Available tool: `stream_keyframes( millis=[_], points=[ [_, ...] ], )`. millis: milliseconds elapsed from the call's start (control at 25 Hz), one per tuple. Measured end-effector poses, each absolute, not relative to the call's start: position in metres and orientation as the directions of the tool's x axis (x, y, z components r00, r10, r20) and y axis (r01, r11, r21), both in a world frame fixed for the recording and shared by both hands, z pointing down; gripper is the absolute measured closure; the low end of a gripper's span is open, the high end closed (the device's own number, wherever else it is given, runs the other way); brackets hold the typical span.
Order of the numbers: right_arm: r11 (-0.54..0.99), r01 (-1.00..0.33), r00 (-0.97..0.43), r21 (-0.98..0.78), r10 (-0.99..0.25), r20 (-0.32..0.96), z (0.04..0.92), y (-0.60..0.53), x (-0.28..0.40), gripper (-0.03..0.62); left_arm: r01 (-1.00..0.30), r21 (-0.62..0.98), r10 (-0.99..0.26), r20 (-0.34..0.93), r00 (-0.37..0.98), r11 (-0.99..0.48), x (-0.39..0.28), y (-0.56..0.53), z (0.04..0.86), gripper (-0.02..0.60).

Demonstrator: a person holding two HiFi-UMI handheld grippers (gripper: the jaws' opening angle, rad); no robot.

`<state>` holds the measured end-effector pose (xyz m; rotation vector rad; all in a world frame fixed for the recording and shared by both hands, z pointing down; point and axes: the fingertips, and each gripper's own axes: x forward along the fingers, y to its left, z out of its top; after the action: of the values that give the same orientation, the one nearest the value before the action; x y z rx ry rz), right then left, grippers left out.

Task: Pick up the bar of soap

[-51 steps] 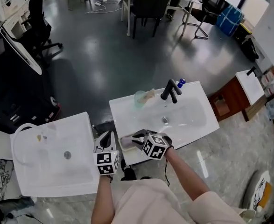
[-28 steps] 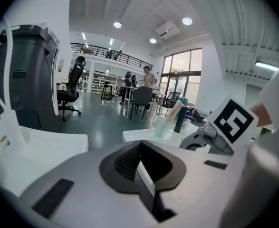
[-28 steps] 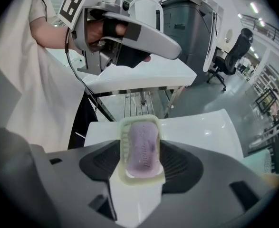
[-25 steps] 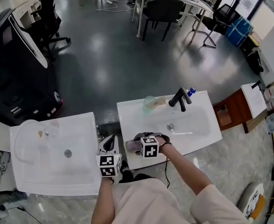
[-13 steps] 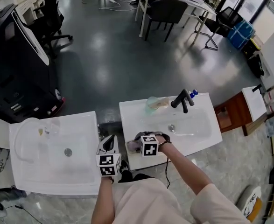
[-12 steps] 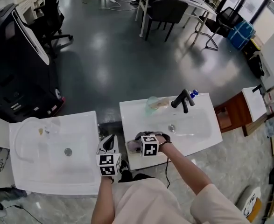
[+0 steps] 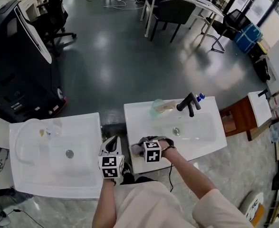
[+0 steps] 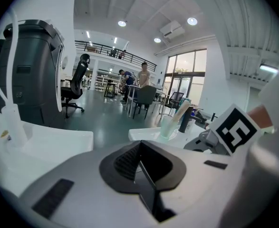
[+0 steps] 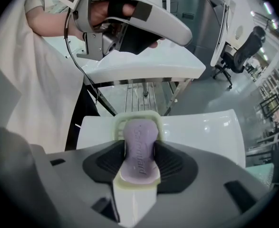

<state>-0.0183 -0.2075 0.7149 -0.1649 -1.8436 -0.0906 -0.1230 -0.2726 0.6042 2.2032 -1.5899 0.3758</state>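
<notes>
Head view: the person stands before two white washbasins set side by side. The right gripper (image 7: 141, 146) points steeply down over the near left corner of the right washbasin (image 7: 203, 132), covering most of the soap dish (image 7: 132, 149) there. A black faucet (image 7: 188, 103) and a pale green cup (image 7: 157, 107) stand along that basin's far rim. The left gripper (image 7: 111, 144) hangs in the gap between the right basin and the left washbasin (image 7: 44, 170)

Left gripper view: the left gripper (image 8: 139, 163) has its jaws closed together with nothing between them. Beyond them are the cup (image 8: 168, 126), the faucet (image 8: 189, 120) and the right gripper's marker cube (image 8: 234, 129)

Right gripper view: the purple bar of soap (image 9: 140, 144) lies lengthwise in the pale yellow-green soap dish (image 9: 135, 117) on the basin's white rim (image 9: 210, 127). The right gripper (image 9: 139, 161) has just been closing its jaws; they now stand partly open around the bar, each pad against one side of its narrow waist with no gap showing. The bar rests in the dish. The left gripper (image 9: 139, 20) shows above, near the top edge
</notes>
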Motion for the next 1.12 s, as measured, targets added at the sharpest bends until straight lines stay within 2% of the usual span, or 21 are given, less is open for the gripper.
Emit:
stream_keyframes(
  millis=[400, 760, 1120],
  points=[
    [0.989, 0.149, -0.175, -0.003, 0.029, 0.984, 0.7184, -0.2068, -0.0188, 0.401, -0.947, 0.16, -0.838, 0.44, 0.322, -0.279, -0.1254, -0.275, 0.6049, 0.575],
    [0.988, 0.151, -0.206, -0.003, 0.035, 0.978, 0.7195, -0.2073, -0.0196, 0.402, -0.947, 0.15, -0.844, 0.429, 0.321, -0.284, -0.1236, -0.2784, 0.6016, 0.575],
    [0.997, 0.076, -0.252, -0.009, 0.028, 0.967, 0.7133, -0.2108, -0.0196, 0.407, -0.948, 0.142, -0.845, 0.43, 0.318, -0.285, -0.1254, -0.2746, 0.5987, 0.575]
  ],
)
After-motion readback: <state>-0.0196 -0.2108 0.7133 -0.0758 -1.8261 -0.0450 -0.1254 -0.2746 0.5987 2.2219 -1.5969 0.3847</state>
